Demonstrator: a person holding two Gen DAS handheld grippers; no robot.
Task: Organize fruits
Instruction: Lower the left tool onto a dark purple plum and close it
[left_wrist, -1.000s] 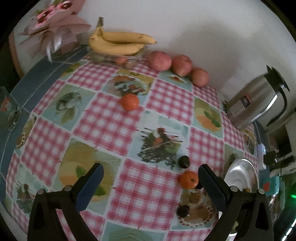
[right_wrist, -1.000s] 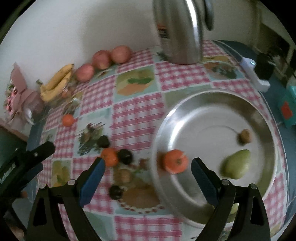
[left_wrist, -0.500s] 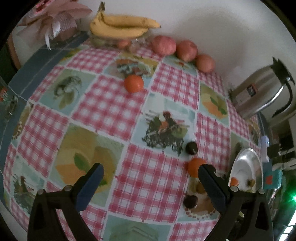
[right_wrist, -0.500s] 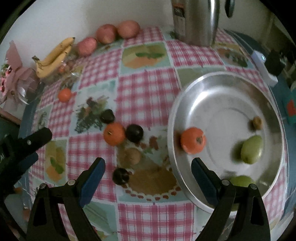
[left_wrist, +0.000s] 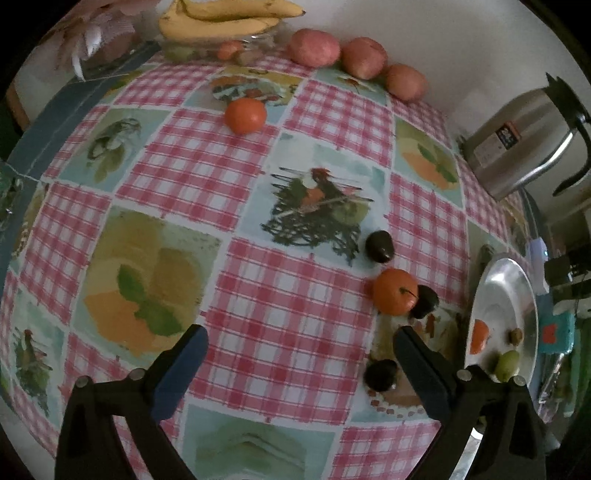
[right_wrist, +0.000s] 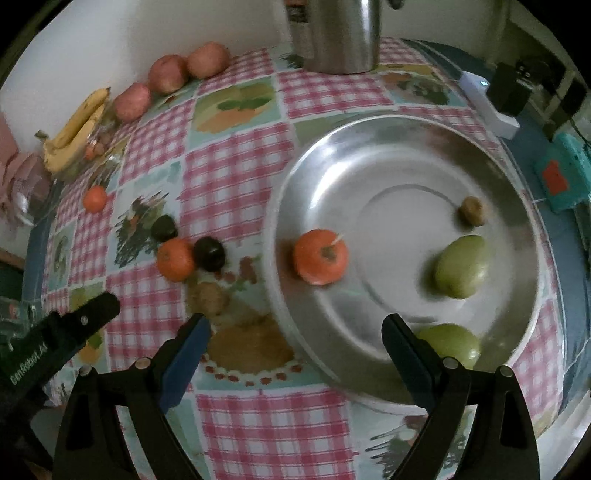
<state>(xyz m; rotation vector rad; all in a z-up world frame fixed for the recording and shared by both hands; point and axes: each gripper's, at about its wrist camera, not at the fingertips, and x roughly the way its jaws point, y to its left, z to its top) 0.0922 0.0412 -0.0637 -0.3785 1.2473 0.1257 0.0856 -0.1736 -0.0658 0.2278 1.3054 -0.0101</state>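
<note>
A round steel plate (right_wrist: 332, 177) holds an orange (right_wrist: 320, 257), two green fruits (right_wrist: 461, 266) and a small brown fruit (right_wrist: 471, 211). My right gripper (right_wrist: 295, 330) is open and empty above the plate's near left rim. On the cloth left of the plate lie an orange (right_wrist: 175, 258), dark fruits (right_wrist: 209, 253) and a brown fruit (right_wrist: 209, 298). My left gripper (left_wrist: 299, 339) is open and empty over the cloth, left of that orange (left_wrist: 394, 291). Another orange (left_wrist: 245, 115) lies farther back.
Bananas (left_wrist: 221, 18) on a glass dish and three red apples (left_wrist: 314, 48) line the far wall. A steel kettle (left_wrist: 524, 136) stands at the back right. A white device (right_wrist: 487, 107) and a teal box (right_wrist: 561, 173) lie beyond the plate.
Both grippers have stayed open while their views shifted. The left view has tilted down toward the fruits near the plate. The right view has moved closer over the plate.
</note>
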